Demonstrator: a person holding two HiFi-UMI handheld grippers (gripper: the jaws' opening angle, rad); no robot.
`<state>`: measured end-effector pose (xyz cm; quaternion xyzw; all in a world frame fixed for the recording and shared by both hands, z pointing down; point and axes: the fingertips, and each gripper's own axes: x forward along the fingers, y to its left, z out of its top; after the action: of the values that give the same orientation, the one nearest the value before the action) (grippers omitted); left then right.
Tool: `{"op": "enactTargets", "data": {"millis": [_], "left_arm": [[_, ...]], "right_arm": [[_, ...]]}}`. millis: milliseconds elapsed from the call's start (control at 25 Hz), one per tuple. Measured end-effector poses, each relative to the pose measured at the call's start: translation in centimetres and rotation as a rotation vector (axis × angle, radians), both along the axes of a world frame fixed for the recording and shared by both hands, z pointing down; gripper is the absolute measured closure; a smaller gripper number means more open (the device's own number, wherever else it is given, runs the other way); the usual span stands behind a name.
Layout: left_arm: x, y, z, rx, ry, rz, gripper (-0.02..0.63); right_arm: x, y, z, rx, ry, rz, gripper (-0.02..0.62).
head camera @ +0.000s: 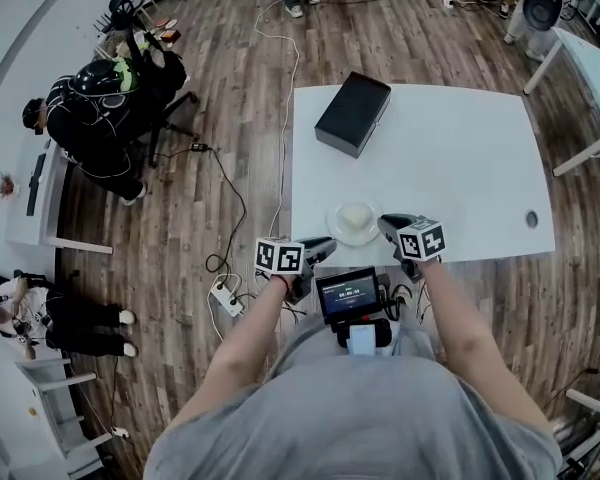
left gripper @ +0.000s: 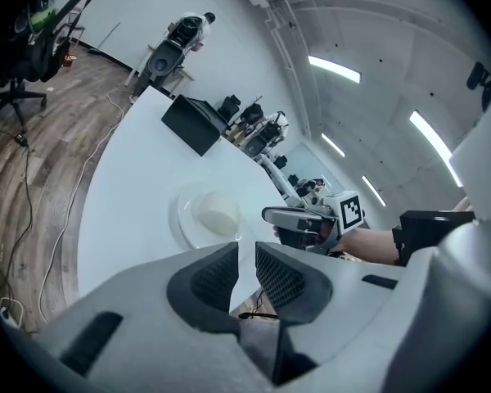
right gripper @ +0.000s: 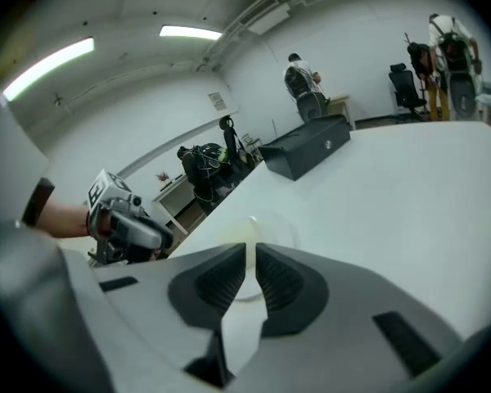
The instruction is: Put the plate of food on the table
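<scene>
A clear plate [head camera: 333,228] with a pale lump of food [head camera: 355,215] rests on the white table [head camera: 460,158], close to its near edge. My left gripper [head camera: 323,248] hovers just off that edge, left of the plate, jaws shut and empty. The right gripper [head camera: 386,225] sits at the plate's right side, also shut on nothing. In the left gripper view the plate [left gripper: 186,223] and food [left gripper: 215,213] lie beyond the jaws [left gripper: 245,252], with the right gripper [left gripper: 301,219] past them. In the right gripper view the plate [right gripper: 270,222] is partly hidden behind the jaws [right gripper: 251,254].
A black box [head camera: 352,113] lies at the table's far left corner. The table has a cable hole [head camera: 531,219] at the right. On the wood floor left of the table run cables and a power strip [head camera: 226,299]. People sit at far left [head camera: 100,108]. Another white table [head camera: 592,68] stands right.
</scene>
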<state>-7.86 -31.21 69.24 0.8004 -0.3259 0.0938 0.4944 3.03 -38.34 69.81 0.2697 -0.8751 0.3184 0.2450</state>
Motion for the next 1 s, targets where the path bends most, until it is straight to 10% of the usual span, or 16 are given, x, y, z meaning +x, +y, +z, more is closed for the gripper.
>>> {"op": "enactTargets", "data": {"millis": [520,1000], "left_arm": [[-0.9,1.5,-5.8,0.342,-0.062,0.005,0.54],[-1.4,6.8,-10.2,0.491,-0.121,0.03,0.557]], "right_arm": [[0.6,6.4,-7.3,0.199,-0.132,-0.026,0.56],[2.1,12.4,-11.5,0.273,-0.167,0.008,0.56]]}}
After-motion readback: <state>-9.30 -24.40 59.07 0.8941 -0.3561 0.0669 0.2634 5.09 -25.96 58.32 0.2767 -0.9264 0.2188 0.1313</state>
